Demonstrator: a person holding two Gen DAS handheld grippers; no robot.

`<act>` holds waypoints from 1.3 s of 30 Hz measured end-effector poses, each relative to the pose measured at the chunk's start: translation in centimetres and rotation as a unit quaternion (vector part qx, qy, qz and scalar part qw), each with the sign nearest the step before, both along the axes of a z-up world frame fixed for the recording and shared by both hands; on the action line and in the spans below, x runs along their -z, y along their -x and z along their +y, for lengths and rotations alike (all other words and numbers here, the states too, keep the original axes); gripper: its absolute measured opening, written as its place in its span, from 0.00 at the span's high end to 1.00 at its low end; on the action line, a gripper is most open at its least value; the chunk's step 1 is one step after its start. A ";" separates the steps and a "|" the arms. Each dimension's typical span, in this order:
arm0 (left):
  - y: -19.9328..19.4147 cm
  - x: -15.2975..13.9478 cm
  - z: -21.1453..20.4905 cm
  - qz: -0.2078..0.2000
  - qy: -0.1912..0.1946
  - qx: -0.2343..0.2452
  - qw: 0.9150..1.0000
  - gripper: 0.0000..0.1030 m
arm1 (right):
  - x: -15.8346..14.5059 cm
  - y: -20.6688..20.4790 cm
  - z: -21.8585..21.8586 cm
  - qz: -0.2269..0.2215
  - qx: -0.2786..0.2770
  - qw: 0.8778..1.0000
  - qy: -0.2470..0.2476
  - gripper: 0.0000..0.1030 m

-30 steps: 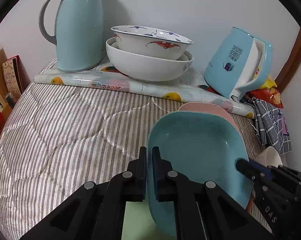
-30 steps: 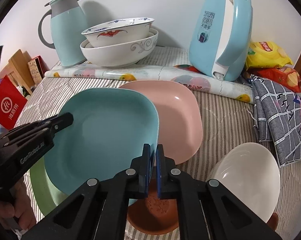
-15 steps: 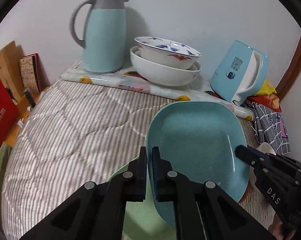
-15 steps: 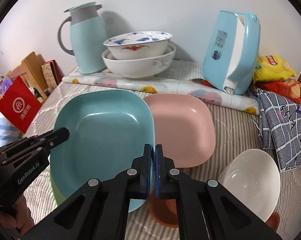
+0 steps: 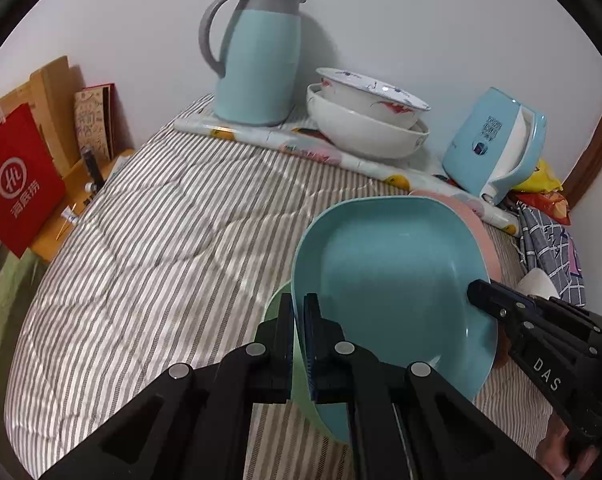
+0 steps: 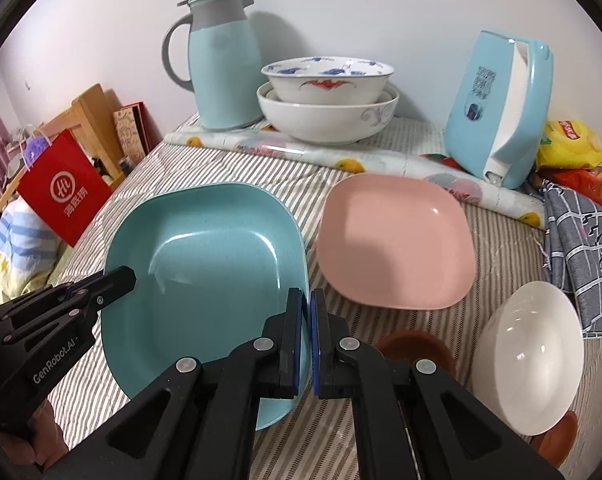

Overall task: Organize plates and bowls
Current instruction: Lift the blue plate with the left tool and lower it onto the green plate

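A teal square plate (image 5: 393, 280) (image 6: 205, 272) is held by both grippers above the striped bed cover. My left gripper (image 5: 299, 320) is shut on its left rim, and my right gripper (image 6: 306, 312) is shut on its right rim. A green plate (image 5: 279, 312) lies under the teal one and is mostly hidden. A pink square plate (image 6: 397, 240) lies on the cover to the right. A white bowl (image 6: 529, 356) lies tilted at the lower right, and a brown bowl (image 6: 413, 346) sits by my right gripper. Two white bowls (image 6: 329, 100) are stacked at the back.
A teal thermos jug (image 6: 221, 64) and a teal kettle (image 6: 497, 108) stand at the back on a rolled fruit-print mat (image 6: 301, 152). Snack bags (image 6: 573, 152) and a checked cloth (image 6: 585, 240) lie at the right. A red paper bag (image 6: 65, 188) stands left of the bed.
Both grippers have carried the teal plate to the left, off the pink plate and over the green one. The pink plate now lies fully uncovered.
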State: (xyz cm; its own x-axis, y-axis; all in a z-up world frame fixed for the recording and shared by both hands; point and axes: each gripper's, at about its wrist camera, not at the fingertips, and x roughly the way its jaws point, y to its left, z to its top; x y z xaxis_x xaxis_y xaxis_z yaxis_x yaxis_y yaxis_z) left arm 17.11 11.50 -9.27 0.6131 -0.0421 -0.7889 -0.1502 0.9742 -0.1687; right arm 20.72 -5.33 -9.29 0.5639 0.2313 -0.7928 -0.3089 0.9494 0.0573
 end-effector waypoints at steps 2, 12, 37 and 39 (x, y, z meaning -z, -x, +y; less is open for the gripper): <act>0.2 0.5 0.1 0.005 0.003 -0.002 1.000 0.94 | 0.4 0.1 0.2 0.001 -0.002 1.000 0.004 0.96; 0.4 1.4 0.2 0.021 0.002 -0.012 1.000 0.93 | 2.0 -0.6 0.8 0.018 -0.011 1.000 0.011 0.94; 0.4 2.1 0.5 0.045 0.034 -0.019 0.998 0.84 | 2.1 -1.3 1.1 0.010 -0.016 0.999 0.039 0.81; 0.6 1.9 0.5 0.044 0.033 -0.019 0.998 0.84 | 1.9 -1.0 0.7 0.009 -0.013 0.999 0.035 0.80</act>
State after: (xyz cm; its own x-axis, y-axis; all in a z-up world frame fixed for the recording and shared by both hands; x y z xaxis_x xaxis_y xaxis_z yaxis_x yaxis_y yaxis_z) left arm 16.55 12.00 -11.19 0.5430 -0.0742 -0.8364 -0.2047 0.9543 -0.2175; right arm 21.76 -4.60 -11.17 0.5444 0.1891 -0.8172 -0.3329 0.9430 -0.0035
